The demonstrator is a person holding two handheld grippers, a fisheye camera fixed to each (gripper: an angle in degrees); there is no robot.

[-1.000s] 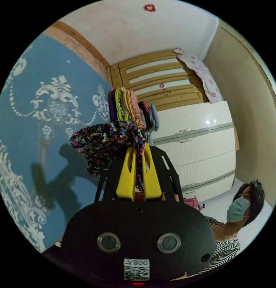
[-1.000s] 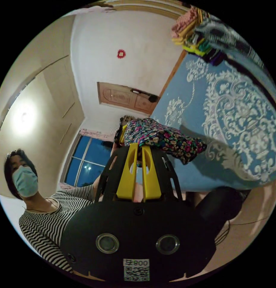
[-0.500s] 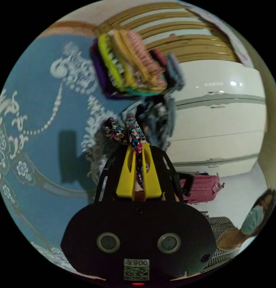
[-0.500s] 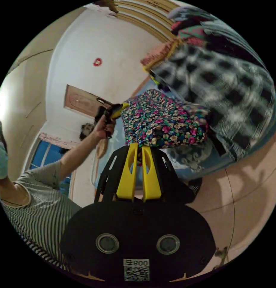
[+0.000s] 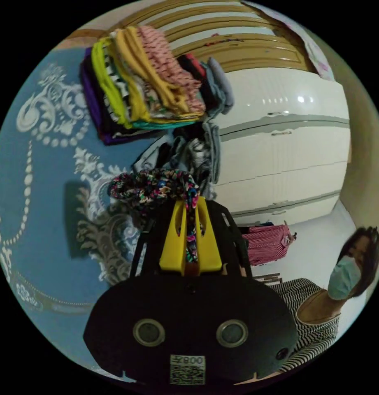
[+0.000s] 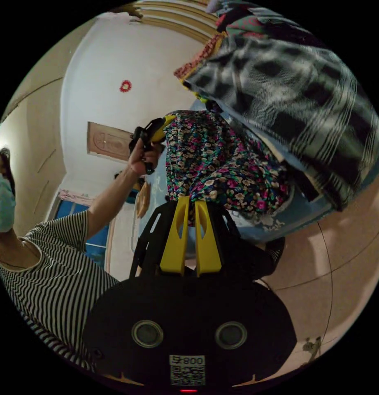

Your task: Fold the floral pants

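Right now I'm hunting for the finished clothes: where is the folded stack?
In the left gripper view the folded stack sits at upper left on the blue patterned bedspread, beside the white wardrobe, above the floral pants.

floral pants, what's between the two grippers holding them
In the right gripper view, the floral pants themselves span from the right gripper to the left gripper; nothing else lies between.

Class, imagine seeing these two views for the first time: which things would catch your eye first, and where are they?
The dark multicoloured floral pants stand out, bunched between the yellow-jawed right gripper and left gripper, both clamped on them. Beyond them, in the left gripper view, a bright stack of folded clothes sits on the blue patterned bedspread.
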